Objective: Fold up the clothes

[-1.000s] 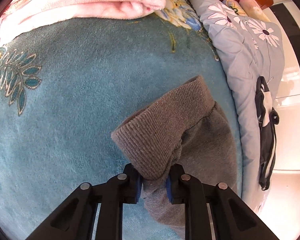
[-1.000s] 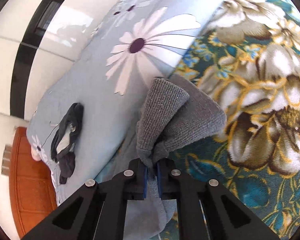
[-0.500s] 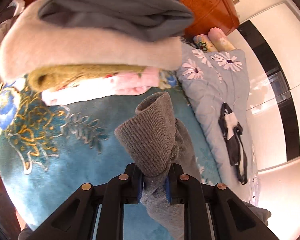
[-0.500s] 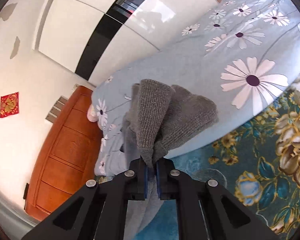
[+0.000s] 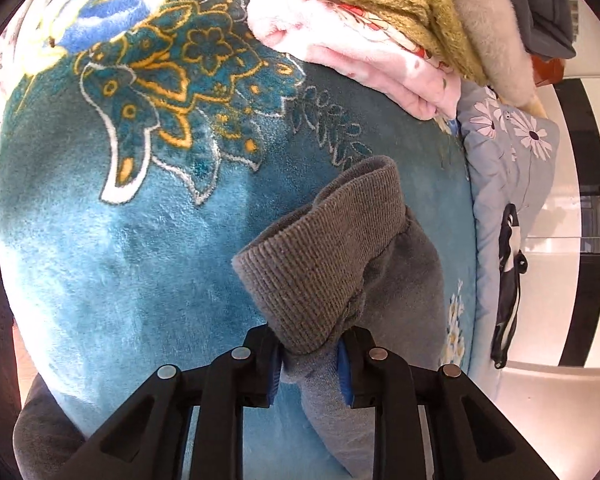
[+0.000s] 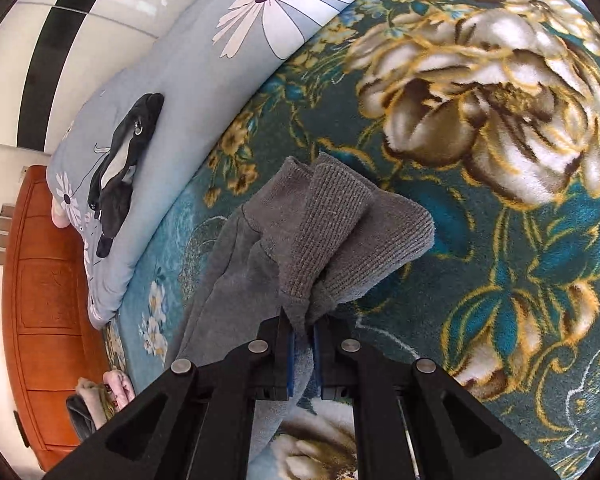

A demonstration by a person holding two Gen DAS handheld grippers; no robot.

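Left claw (image 5: 310,356) nearly closed, pinching the ribbed cuff (image 5: 320,264) of a grey garment (image 5: 400,280), right claw (image 6: 303,356) pressed tight on another ribbed edge (image 6: 332,236), garment draped over the teal floral blanket (image 5: 120,260), folded pile (image 5: 400,32) beyond, daisy quilt (image 6: 188,68) alongside.

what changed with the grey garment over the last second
Half a second ago both grippers pointed up at the wall and the folded pile; now they point back down at the blanket. The grey garment came down with them. Unchanged: left gripper and right gripper both stay shut on its ribbed cuffs.
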